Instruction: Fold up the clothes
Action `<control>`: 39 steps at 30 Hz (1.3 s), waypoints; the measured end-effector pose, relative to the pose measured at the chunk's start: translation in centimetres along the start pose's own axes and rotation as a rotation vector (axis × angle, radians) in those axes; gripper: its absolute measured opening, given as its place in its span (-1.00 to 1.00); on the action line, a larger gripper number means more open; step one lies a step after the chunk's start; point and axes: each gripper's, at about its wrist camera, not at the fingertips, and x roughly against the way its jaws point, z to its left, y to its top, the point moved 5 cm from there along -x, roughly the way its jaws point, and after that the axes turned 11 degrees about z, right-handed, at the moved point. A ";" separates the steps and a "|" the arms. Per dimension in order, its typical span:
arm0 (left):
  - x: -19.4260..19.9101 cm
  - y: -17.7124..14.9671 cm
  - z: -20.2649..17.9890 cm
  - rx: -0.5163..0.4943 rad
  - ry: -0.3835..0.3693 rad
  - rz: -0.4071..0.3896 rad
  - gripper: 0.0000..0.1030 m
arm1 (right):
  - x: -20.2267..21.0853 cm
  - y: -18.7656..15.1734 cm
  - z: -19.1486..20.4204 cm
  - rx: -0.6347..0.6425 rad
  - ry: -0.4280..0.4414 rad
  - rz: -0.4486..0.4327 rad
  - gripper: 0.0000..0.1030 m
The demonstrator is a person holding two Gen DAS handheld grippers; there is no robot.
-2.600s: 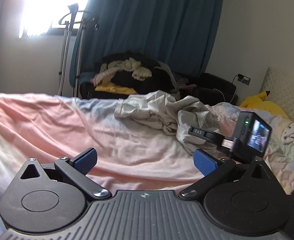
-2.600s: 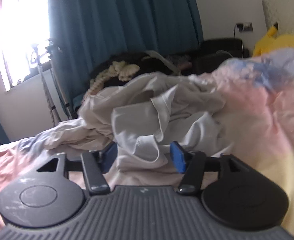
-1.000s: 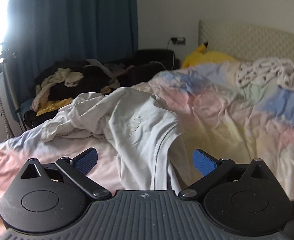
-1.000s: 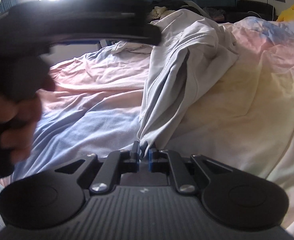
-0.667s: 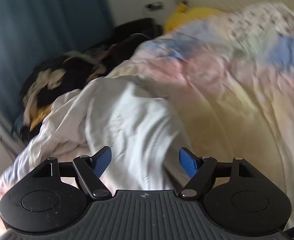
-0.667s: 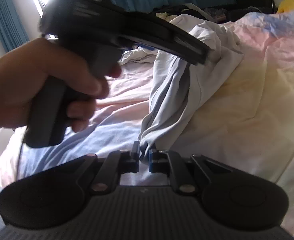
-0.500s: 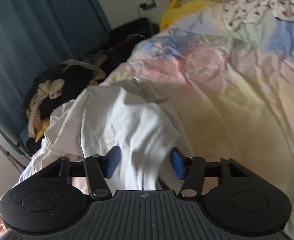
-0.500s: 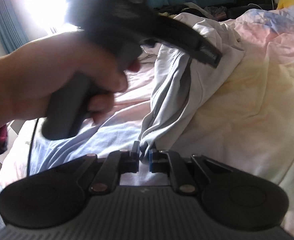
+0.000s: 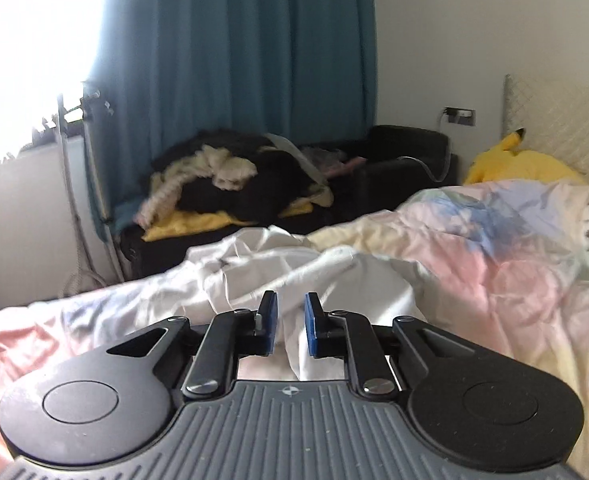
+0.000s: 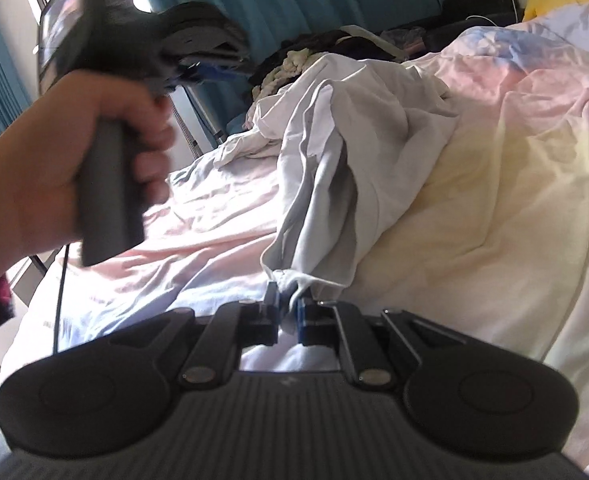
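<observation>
A pale garment [image 10: 334, 152] is draped mid-frame over the pastel bedding [image 10: 494, 184]. Its hem is pinched by the right gripper [image 10: 288, 314]; the left gripper [image 9: 290, 322] is closing narrowly around a fold.

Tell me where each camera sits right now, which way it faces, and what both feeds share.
Left wrist: rides the left gripper, facing across the bed toward the blue curtain; its jaws are closing with white garment cloth between them.
Right wrist: rides the right gripper, shut on the garment's edge, facing up the bed; the person's left hand grips its handle.
Shared: garment, bed, curtain, yellow plush toy.
</observation>
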 end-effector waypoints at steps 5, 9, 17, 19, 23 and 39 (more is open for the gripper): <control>1.4 -1.8 -1.4 -0.174 -0.095 0.036 0.11 | 0.0 -0.2 0.3 0.017 -0.009 0.001 -0.82; 1.6 -2.4 -3.4 -0.262 -0.118 0.028 0.28 | -0.2 -0.2 0.1 0.019 -0.016 0.009 -0.82; -1.2 -3.7 -6.9 -0.443 -0.026 0.090 0.11 | -0.4 -0.1 -0.1 0.013 -0.013 0.010 -0.82; -2.4 -3.5 -7.1 -0.447 0.000 0.094 0.06 | -0.4 -0.1 -0.2 0.008 -0.009 0.011 -0.81; -4.3 -2.6 -7.3 -0.433 0.055 0.087 -0.13 | -0.5 -0.2 -0.1 0.007 0.004 0.013 -0.81; 0.3 -3.0 0.3 0.039 -0.161 0.041 -0.92 | 3.3 0.7 -1.9 -0.068 -0.059 -0.210 0.20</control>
